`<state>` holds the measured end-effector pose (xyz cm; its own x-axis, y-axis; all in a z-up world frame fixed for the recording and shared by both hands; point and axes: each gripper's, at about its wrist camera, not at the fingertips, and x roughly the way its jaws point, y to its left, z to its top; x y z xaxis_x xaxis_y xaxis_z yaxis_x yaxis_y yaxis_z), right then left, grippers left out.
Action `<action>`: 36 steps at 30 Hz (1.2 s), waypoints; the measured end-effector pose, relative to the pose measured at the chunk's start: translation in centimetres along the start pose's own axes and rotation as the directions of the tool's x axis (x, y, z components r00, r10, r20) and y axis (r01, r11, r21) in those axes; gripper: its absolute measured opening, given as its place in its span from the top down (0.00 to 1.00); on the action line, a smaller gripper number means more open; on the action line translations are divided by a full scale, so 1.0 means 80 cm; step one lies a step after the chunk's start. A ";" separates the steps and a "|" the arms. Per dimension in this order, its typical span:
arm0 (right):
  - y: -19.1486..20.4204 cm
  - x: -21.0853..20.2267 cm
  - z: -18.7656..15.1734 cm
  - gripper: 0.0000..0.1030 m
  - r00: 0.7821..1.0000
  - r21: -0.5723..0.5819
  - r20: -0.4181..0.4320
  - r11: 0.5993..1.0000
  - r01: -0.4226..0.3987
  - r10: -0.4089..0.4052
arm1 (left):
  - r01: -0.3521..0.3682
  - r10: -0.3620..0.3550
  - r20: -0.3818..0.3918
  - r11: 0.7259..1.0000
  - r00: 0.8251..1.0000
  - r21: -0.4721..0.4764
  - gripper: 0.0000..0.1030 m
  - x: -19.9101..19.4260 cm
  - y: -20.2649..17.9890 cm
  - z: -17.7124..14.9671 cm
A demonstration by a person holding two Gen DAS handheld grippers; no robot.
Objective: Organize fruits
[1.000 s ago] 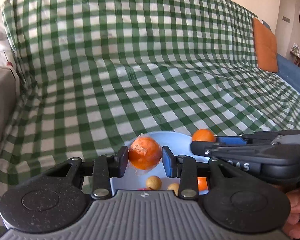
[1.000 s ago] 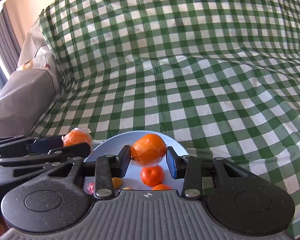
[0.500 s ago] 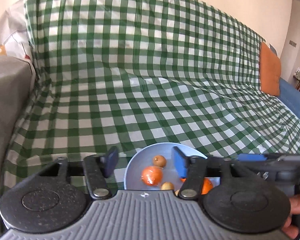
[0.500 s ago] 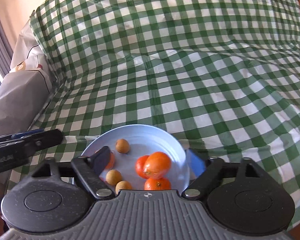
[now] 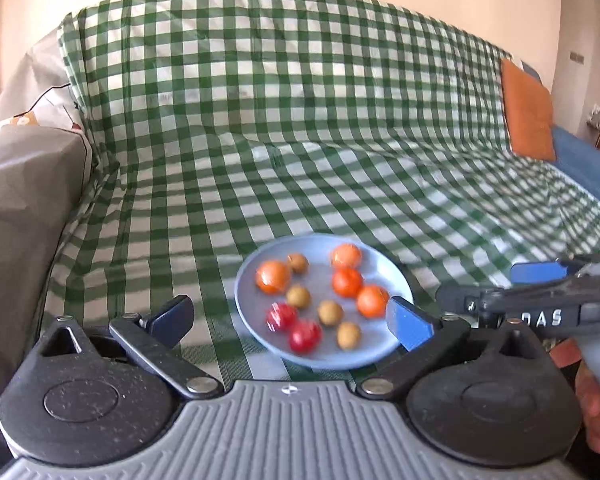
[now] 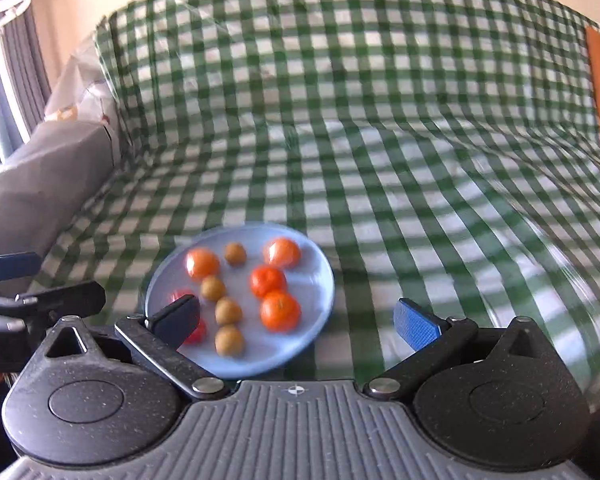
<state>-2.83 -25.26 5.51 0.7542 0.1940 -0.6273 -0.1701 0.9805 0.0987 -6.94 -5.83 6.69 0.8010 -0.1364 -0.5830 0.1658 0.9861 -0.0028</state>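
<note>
A blue plate sat on a green-and-white checked cloth that was draped over a sofa, seat and backrest alike. All the fruit lay on the plate, none of it on the cloth. There were four oranges: one at the left, one at the far side, one just in front of that, and one nearest the right rim. Four small tan fruits were scattered among them, and two small red fruits lay close together at the near left of the plate.

The left gripper hung just short of the plate with its jaws spread wide; they had just been opening, and nothing was between them, the fruit lying on the plate beyond. The right gripper was the same: jaws wide, just opened, gripping nothing. In the right wrist view its dark finger covered part of the red fruits, and the plate lay ahead and to the left.

In the left wrist view the right gripper showed from the side at the right edge, with part of a hand on its handle. An orange cushion leaned at the far end of the sofa, and a grey armrest stood at the left.
</note>
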 end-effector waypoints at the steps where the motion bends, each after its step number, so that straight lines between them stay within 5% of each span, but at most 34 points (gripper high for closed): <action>1: 0.000 -0.007 -0.005 0.01 1.000 0.005 -0.003 1.000 0.010 -0.010 | -0.002 0.002 -0.011 1.000 1.000 -0.002 0.01 -0.004 -0.005 -0.006; 7: -0.014 -0.017 -0.026 0.01 1.000 0.082 0.000 0.997 0.005 -0.005 | 0.012 -0.012 -0.007 0.999 1.000 0.036 0.01 0.000 -0.018 -0.039; 10: -0.010 0.000 -0.027 0.01 0.999 0.093 -0.046 0.996 0.013 -0.009 | -0.023 0.024 -0.100 1.000 0.995 0.011 0.01 0.029 -0.009 -0.042; 16: 0.006 0.012 -0.033 0.01 0.998 0.031 -0.070 1.000 0.002 0.000 | -0.034 0.028 -0.141 0.999 0.990 -0.041 0.01 0.040 0.006 -0.043; 36: 0.009 0.014 -0.036 0.01 0.997 -0.015 -0.074 1.000 0.014 -0.015 | -0.050 0.043 -0.119 0.997 0.992 -0.057 0.01 0.033 0.016 -0.039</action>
<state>-3.91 -24.42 2.67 0.7077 0.1762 -0.6842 -0.1692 0.9825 0.0779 -6.42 -4.67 2.67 0.7335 -0.0816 -0.6748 0.0926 0.9955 -0.0198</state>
